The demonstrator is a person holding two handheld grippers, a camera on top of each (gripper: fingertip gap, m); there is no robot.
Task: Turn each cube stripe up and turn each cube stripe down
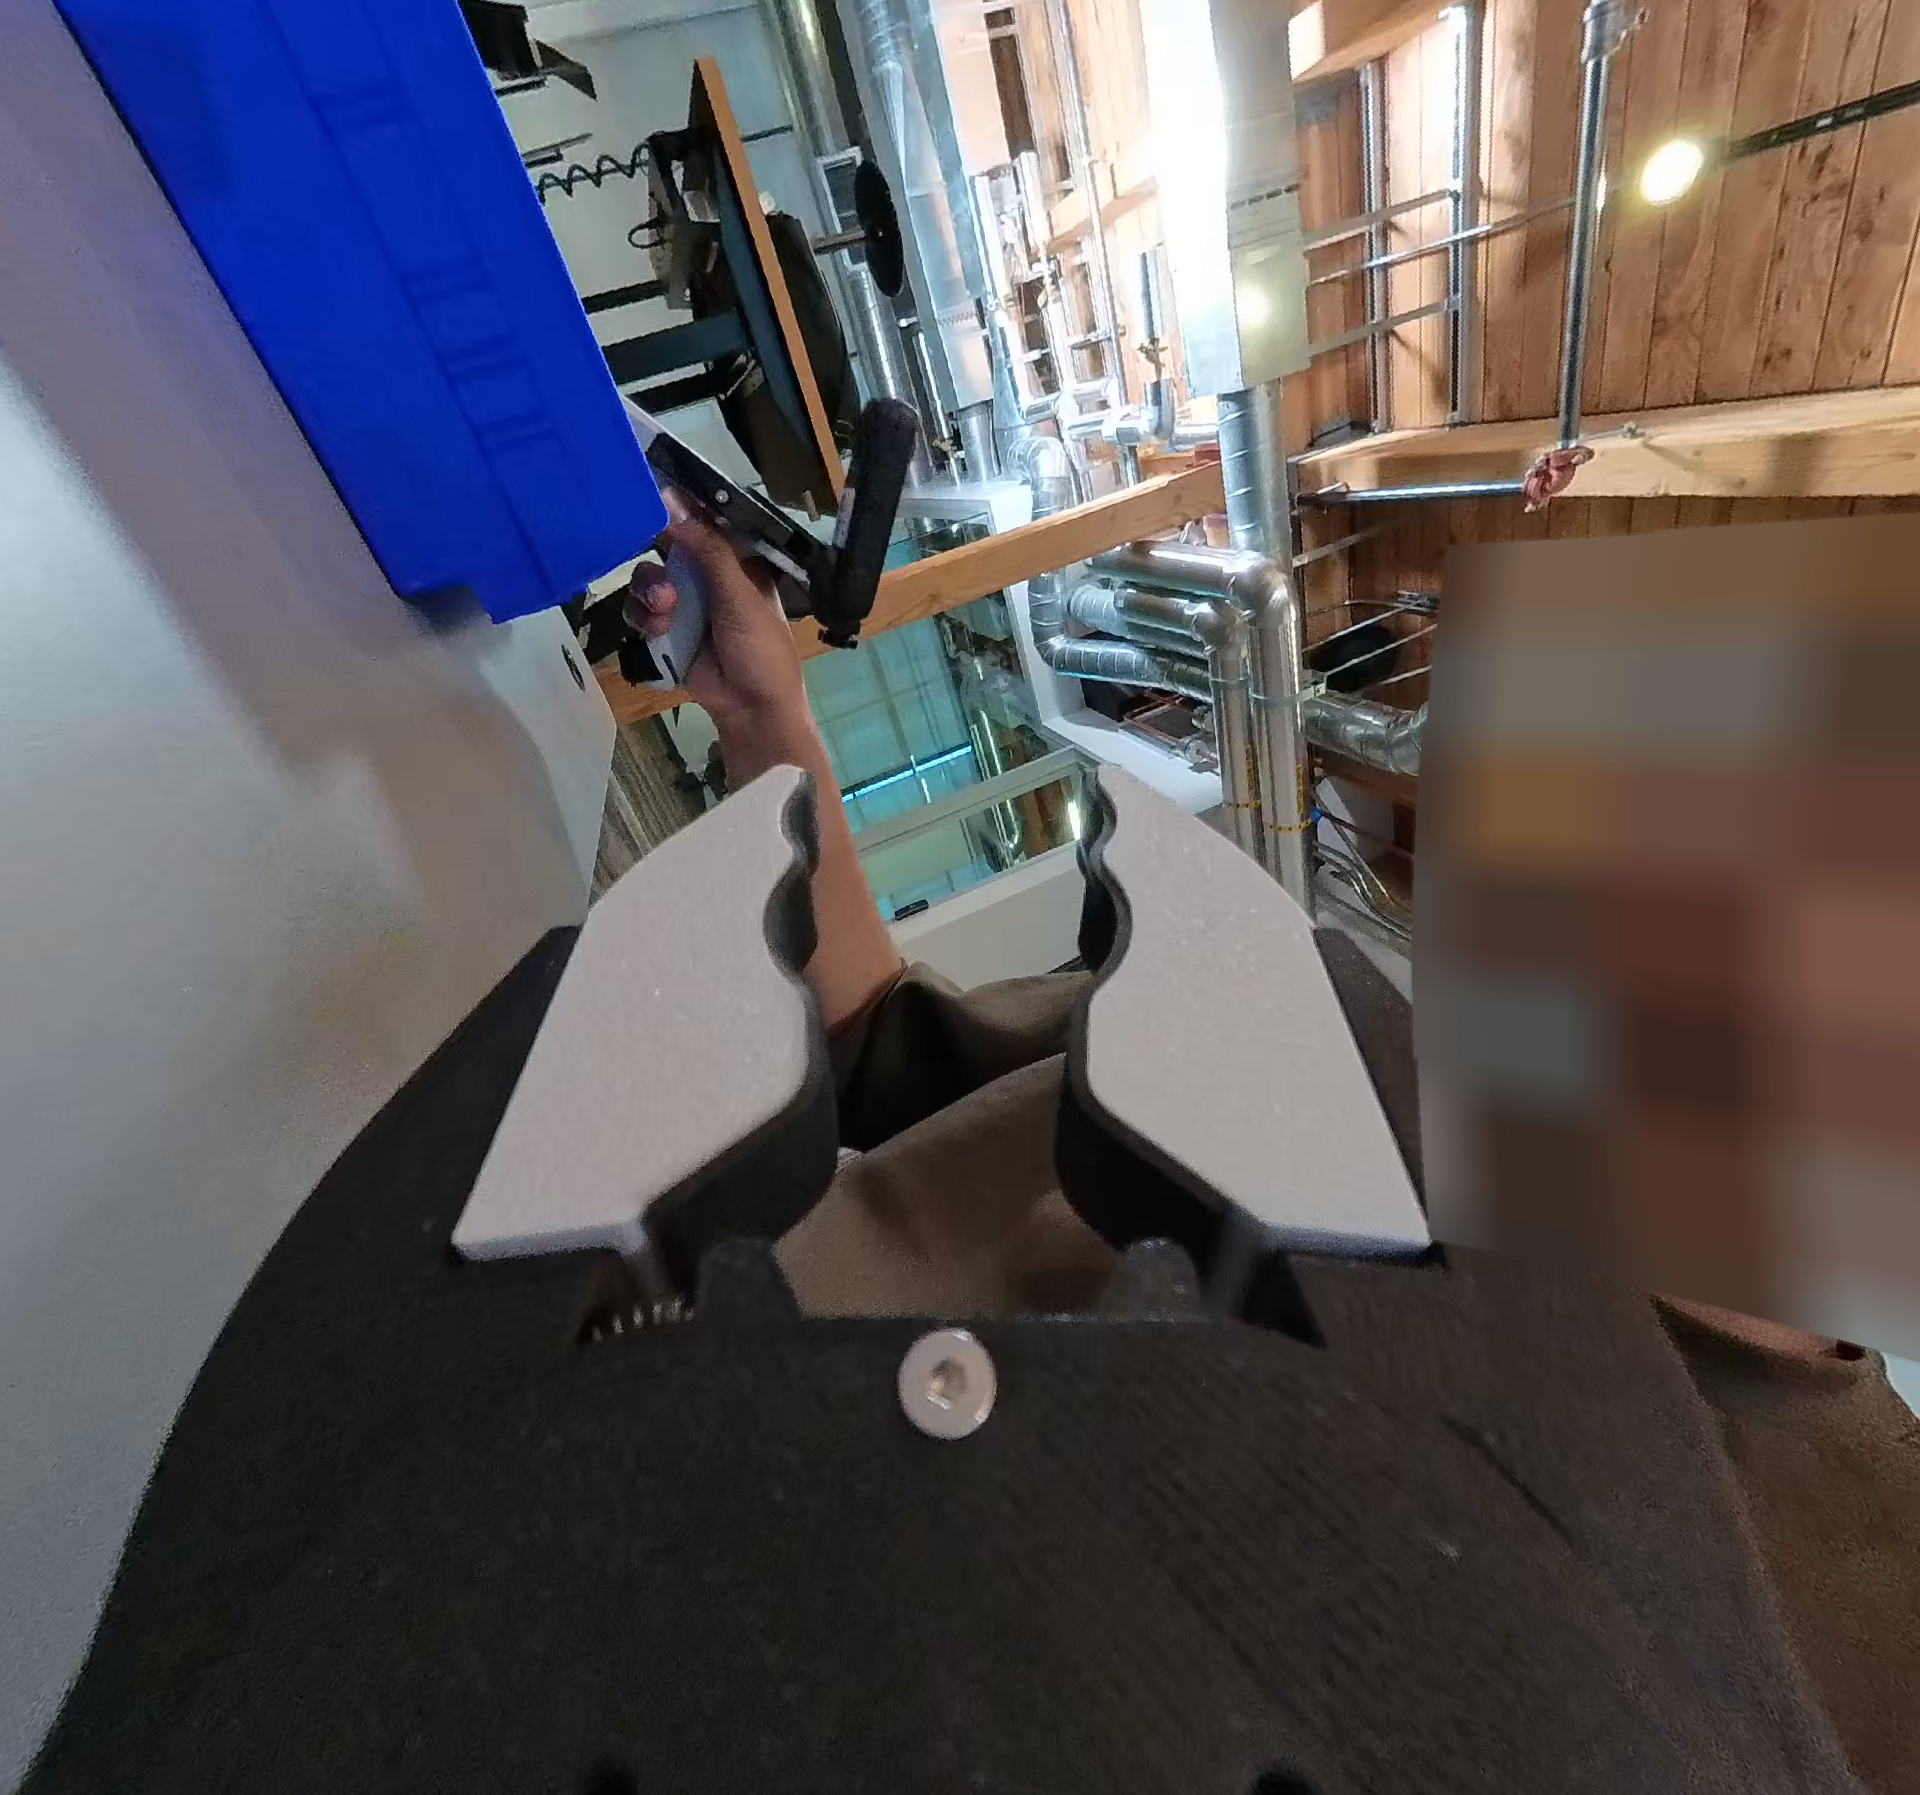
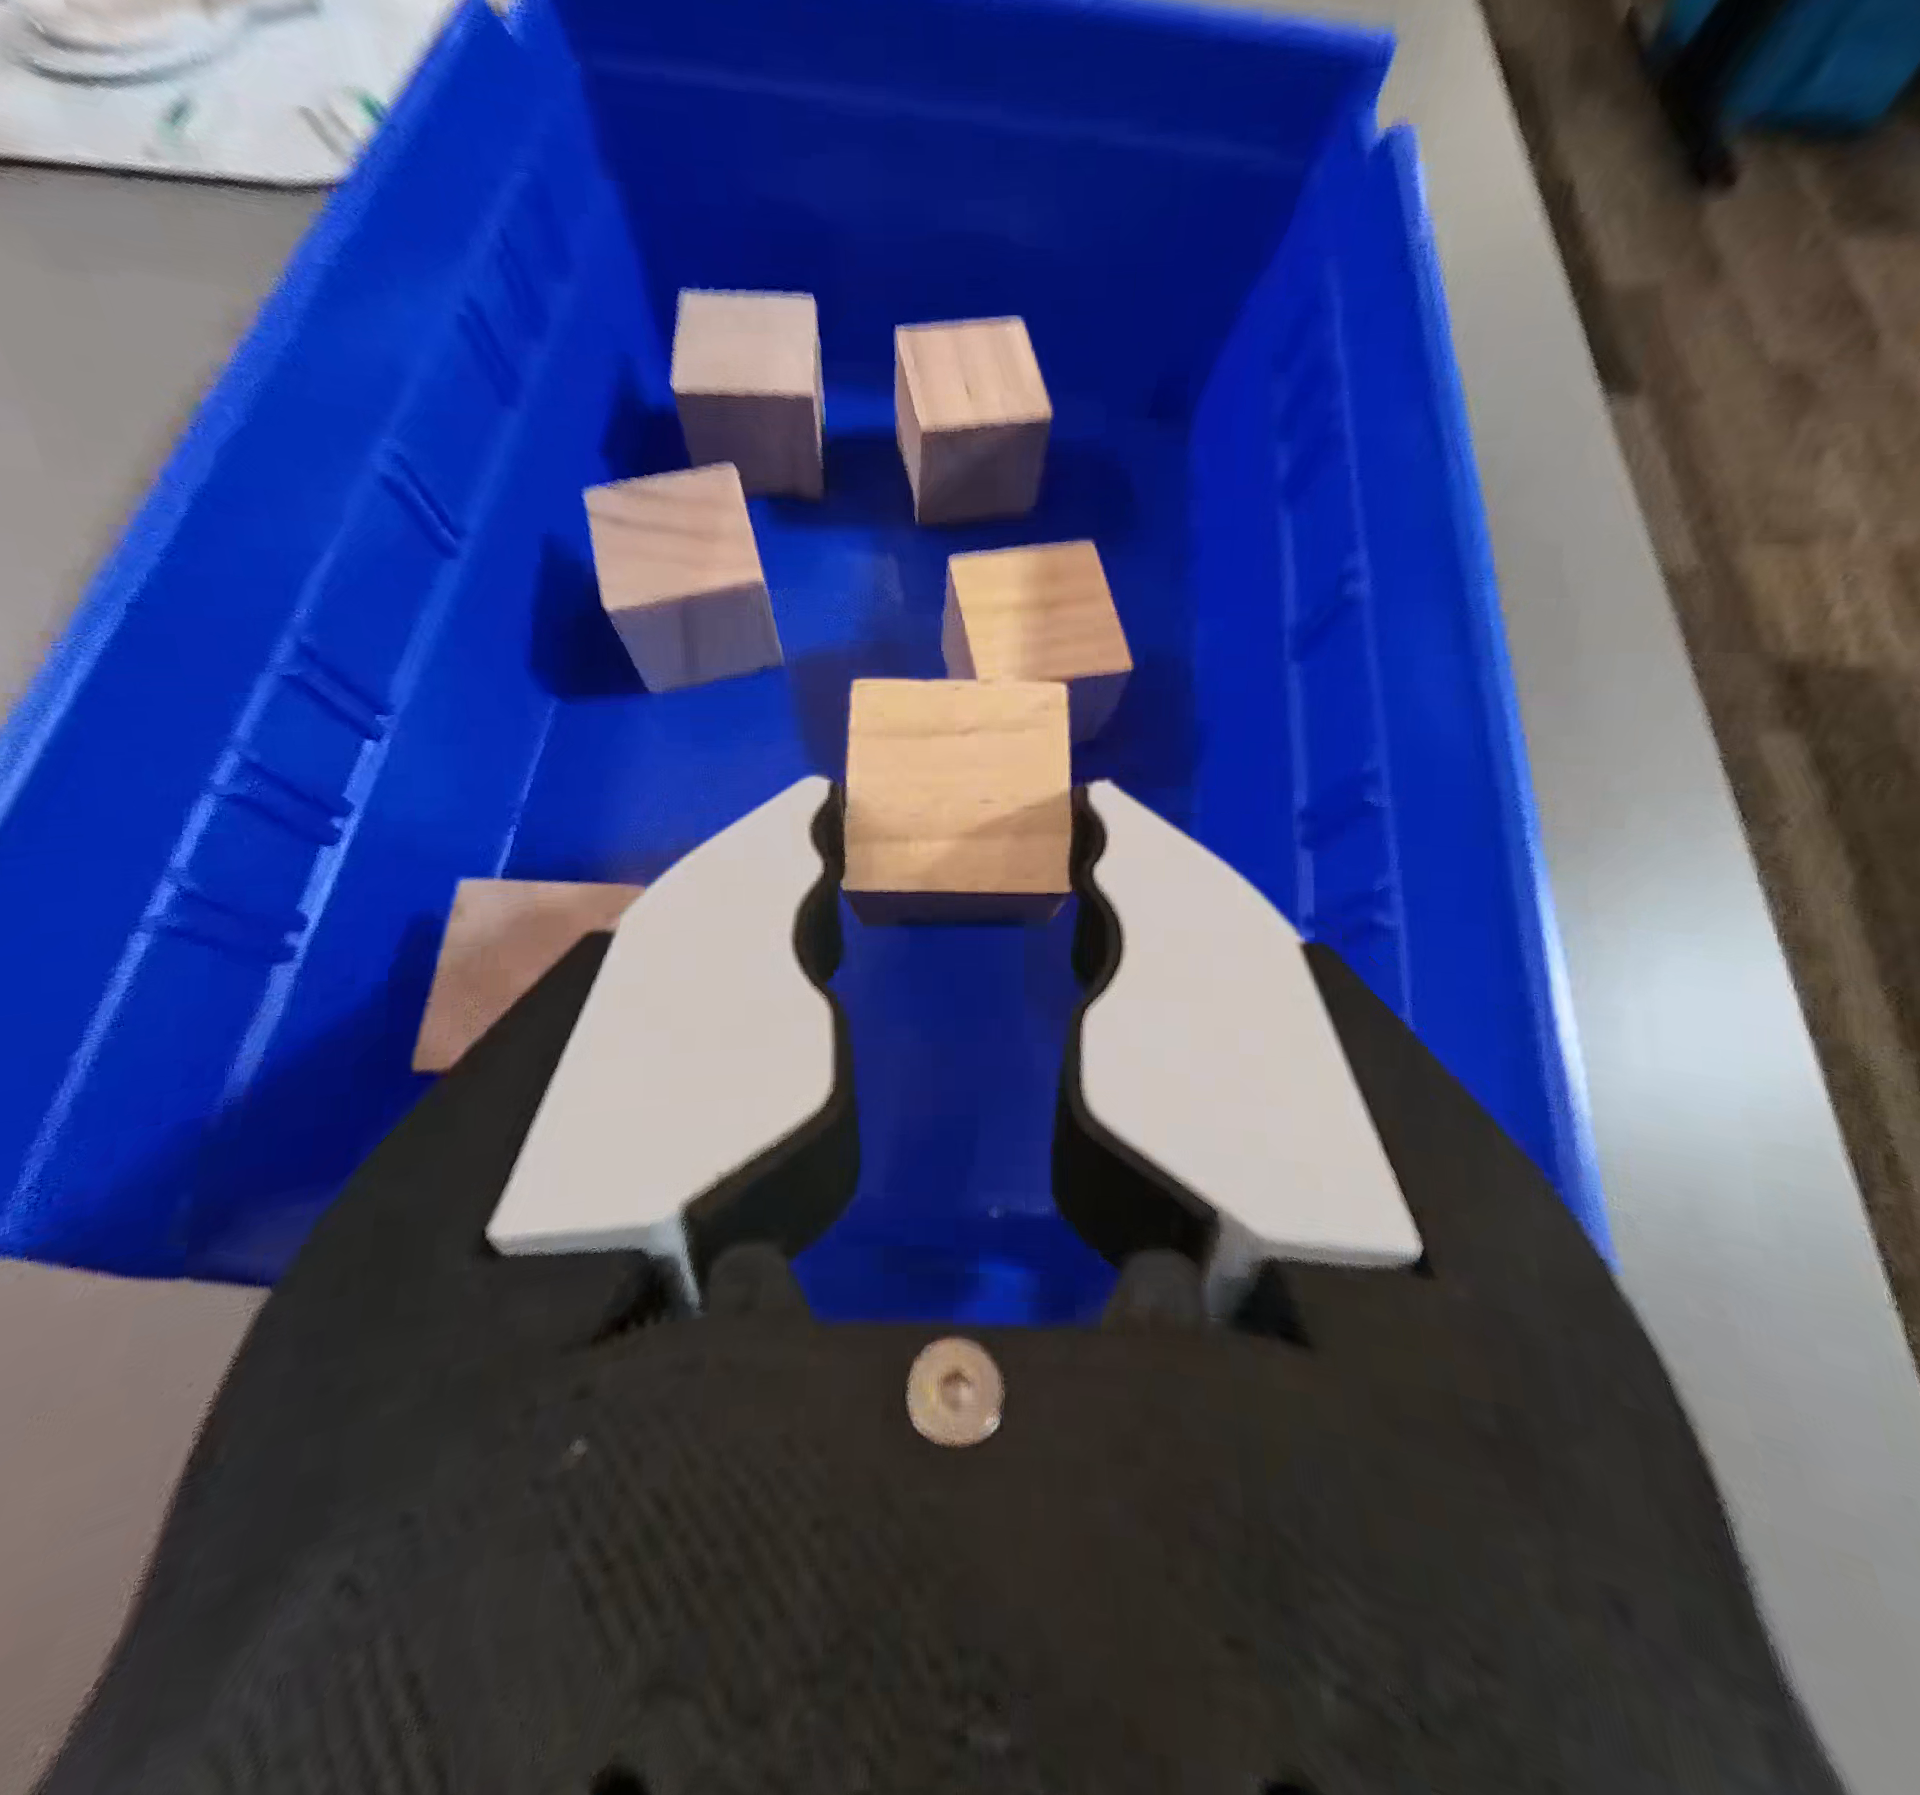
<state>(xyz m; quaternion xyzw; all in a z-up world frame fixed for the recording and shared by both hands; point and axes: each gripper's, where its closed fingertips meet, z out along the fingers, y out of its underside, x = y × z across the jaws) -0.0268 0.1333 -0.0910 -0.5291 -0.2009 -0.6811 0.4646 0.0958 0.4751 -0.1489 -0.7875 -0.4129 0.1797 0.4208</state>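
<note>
Right gripper [image 2: 956, 846] around wooden cube [image 2: 956, 789]

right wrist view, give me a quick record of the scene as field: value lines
bin: blue bin on a grey table
cubes: six wooden cubes in view, no stripe visible on any
held cube: cube between the tips of the right gripper
loose cubes: four beyond it on the bin floor, one near left, partly hidden by the gripper
left gripper: left gripper open, empty, outside the bin, aimed away from the cubes
image: motion blurred
</note>
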